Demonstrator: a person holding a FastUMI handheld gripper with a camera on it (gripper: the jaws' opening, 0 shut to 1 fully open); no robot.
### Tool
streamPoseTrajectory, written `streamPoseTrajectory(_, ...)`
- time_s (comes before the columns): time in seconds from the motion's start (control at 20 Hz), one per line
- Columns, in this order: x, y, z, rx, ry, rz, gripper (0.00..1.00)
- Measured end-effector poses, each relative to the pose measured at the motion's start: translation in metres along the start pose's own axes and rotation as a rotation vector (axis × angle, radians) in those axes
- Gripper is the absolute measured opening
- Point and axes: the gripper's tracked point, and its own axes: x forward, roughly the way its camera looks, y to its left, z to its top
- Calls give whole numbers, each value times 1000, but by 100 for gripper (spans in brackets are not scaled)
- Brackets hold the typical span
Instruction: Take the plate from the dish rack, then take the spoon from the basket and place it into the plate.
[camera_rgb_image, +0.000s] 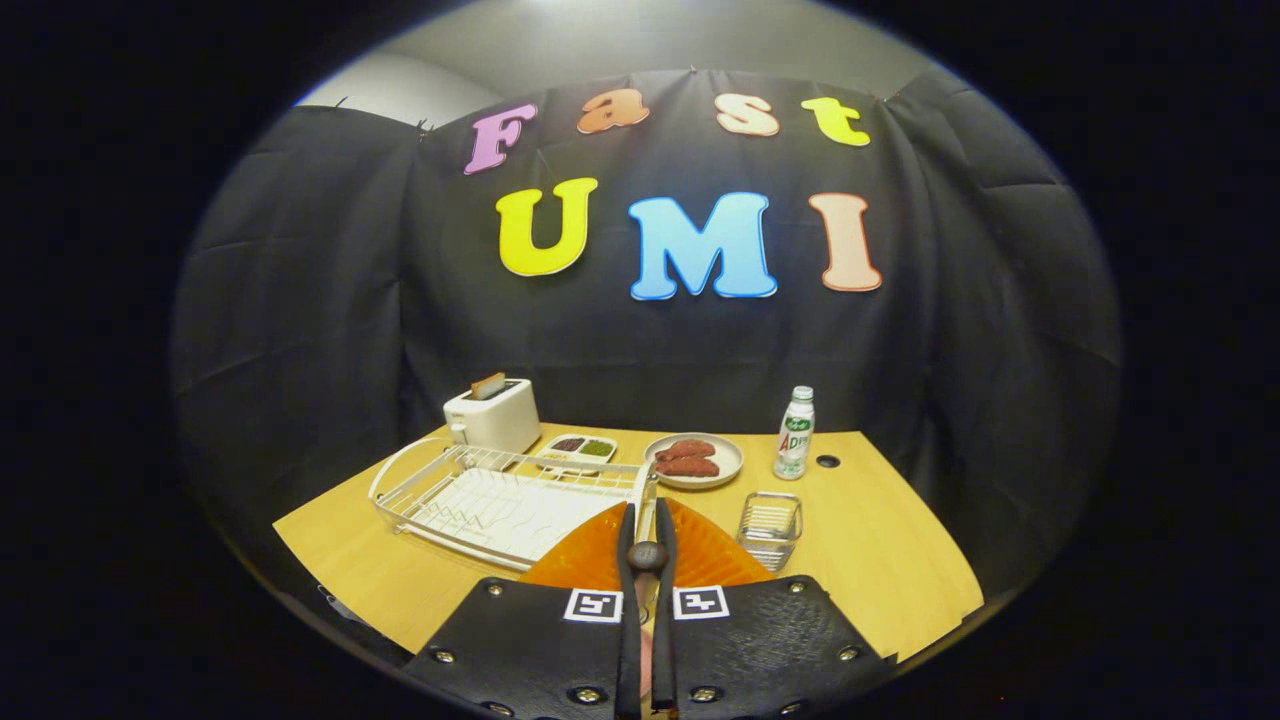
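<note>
Orange and translucent, the plate (590, 560) lies flat on the wooden bench (890, 560), out of the white wire dish rack (500, 500) and touching or just overlapping the rack's near corner. Above it, the gripper (647, 556) has its fingers drawn nearly together on a dark spoon (647, 553), whose rounded end shows between the tips; the rest of the spoon is hidden behind the fingers. The small wire basket (769, 528) stands just right of the plate, with no spoon to be seen in it.

Judging by these cues, the task is at its last step: lowering the spoon onto the plate. The spoon looks light and stiff, likely smooth, so a narrow pinch could let it swivel; a low release should keep it from bouncing. The plate looks like thin, hard plastic, light enough to skid if nudged.

Room is fair. The rack's rim crowds the plate on the left and the basket stands close on the right, so a straight descent over the plate's middle seems safest. Beyond them sit a toaster (492, 415), a divided dish (580, 450), a plate of food (694, 460) and a bottle (794, 434), all well clear. The bench's near edge lies close below the fingers.
</note>
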Motion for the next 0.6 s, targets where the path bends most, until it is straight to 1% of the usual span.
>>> streamPoseTrajectory(0.25, 18, 47, -36, 39, 83, 67, 4)
streamPoseTrajectory(0.6, 44, 90, -70, 64, 154, 137, 4)
